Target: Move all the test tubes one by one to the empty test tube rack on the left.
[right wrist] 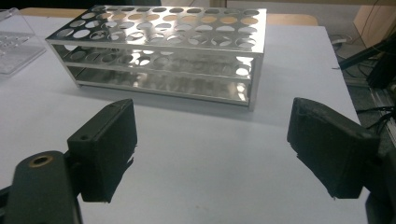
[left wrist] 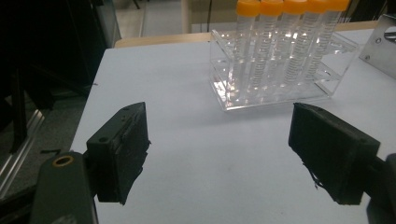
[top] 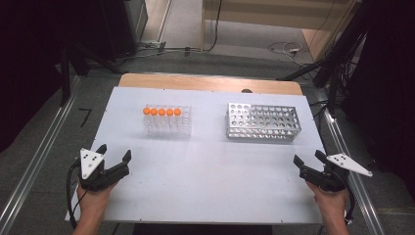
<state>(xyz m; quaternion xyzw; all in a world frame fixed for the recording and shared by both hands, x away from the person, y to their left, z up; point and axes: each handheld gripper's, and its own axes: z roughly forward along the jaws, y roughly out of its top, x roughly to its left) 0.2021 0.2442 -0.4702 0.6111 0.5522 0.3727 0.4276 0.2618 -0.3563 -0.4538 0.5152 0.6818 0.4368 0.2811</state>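
Note:
A clear plastic rack (top: 166,122) (left wrist: 275,70) stands at the table's back left and holds several orange-capped tubes (top: 161,112) (left wrist: 280,9) in a row. To its right sits a metal rack (top: 261,122) (right wrist: 163,51) with many round holes, all bare of tubes. My left gripper (top: 114,153) (left wrist: 219,154) rests near the table's front left corner, open, nothing between its jaws. At the front right edge my right gripper (top: 308,158) (right wrist: 210,149) is open too and holds nothing. Both point toward the racks from well short of them.
The white table (top: 205,171) has a wooden strip (top: 210,82) along its far edge. Metal rails (top: 39,147) run along the floor on both sides. Cables (top: 288,49) and dark stands lie on the floor beyond the table.

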